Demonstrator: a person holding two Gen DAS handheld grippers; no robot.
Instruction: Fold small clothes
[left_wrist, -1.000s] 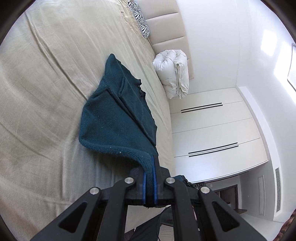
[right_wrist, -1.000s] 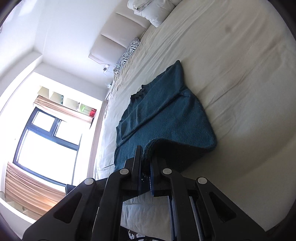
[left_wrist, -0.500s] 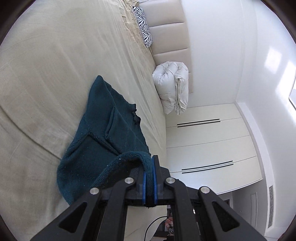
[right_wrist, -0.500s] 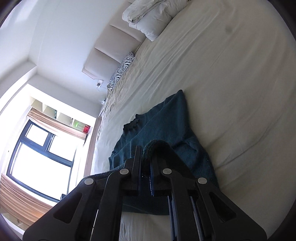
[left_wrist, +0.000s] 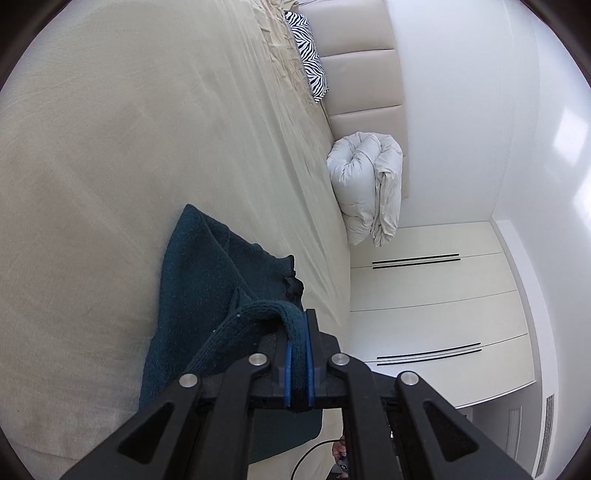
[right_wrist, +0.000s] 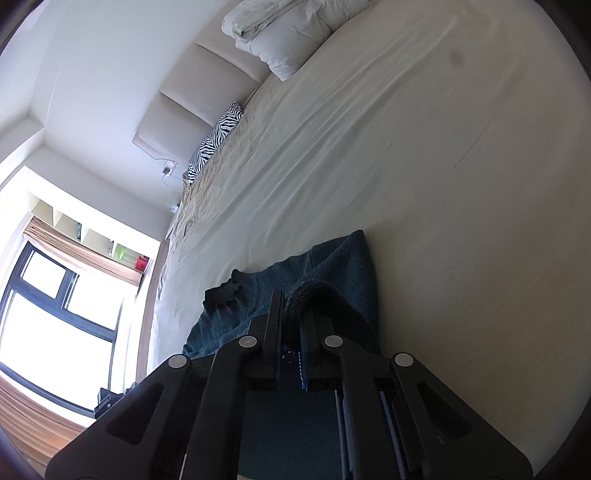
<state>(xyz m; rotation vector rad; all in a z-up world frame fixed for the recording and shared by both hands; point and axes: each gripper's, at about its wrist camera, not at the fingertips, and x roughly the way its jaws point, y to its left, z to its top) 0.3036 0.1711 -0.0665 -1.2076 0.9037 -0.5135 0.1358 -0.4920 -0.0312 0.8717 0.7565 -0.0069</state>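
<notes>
A dark teal knit sweater lies on the beige bed sheet, its far part flat and its near hem lifted. My left gripper is shut on one hem corner. In the right wrist view the same sweater shows with its black collar toward the left. My right gripper is shut on the other hem corner, with the knit bunched between its fingers.
A folded white duvet and a zebra-print pillow lie by the padded headboard. White wardrobe doors stand beyond the bed's edge. A bright window is at the left in the right wrist view.
Both grippers have carried the sweater's hem up and forward over the garment toward its collar. Less of the sweater shows ahead of the fingers.
</notes>
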